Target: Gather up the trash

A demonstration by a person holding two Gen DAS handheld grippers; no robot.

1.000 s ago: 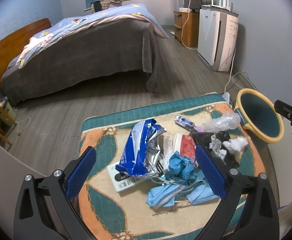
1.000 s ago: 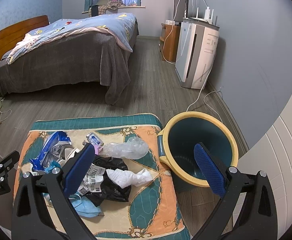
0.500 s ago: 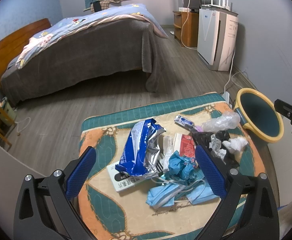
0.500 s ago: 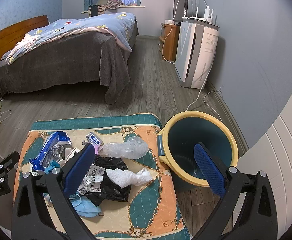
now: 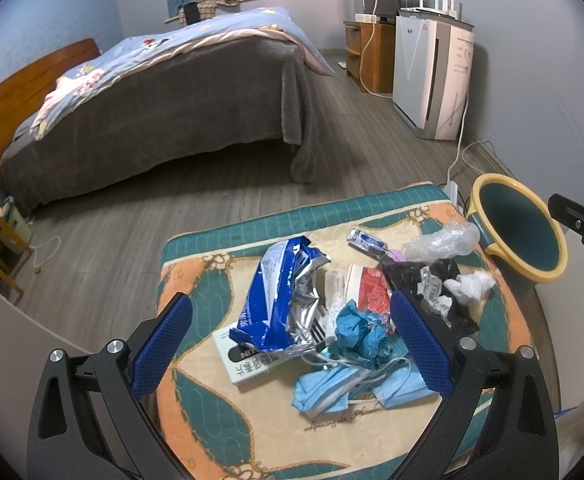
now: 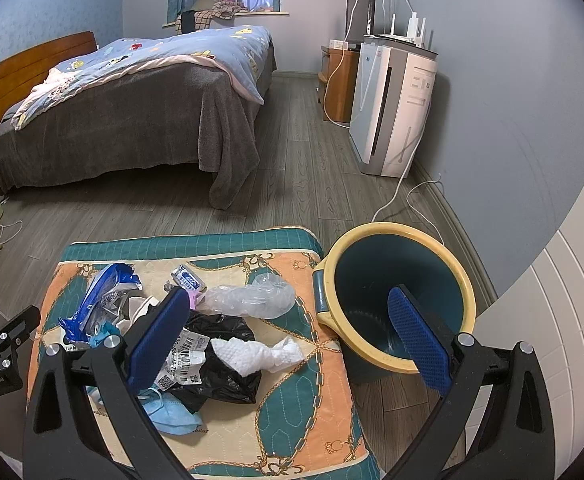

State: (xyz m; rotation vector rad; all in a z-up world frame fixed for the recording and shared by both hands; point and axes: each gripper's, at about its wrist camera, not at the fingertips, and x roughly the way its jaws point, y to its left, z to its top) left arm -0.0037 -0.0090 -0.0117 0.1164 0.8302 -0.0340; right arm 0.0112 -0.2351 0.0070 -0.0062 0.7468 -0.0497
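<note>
both the left gripper [image 5: 288, 344] and right gripper [image 6: 288, 344] have jaws wide open and empty, so the right should drop onto the white tissue [image 6: 262, 354] lying between its jaws, pinch its middle, then carry it to the bin [image 6: 396, 232] beside its right jaw.

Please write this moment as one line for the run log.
left gripper: open, empty | right gripper: open, empty | trash pile: on mat | bin: beside mat

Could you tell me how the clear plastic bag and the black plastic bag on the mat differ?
The clear plastic bag is see-through and unmarked; the black plastic bag is opaque and carries a white barcode label. The clear one lies nearer the bin; the black one lies nearer the camera, with a white crumpled tissue on it. Both are crumpled and lie on the mat.
</note>
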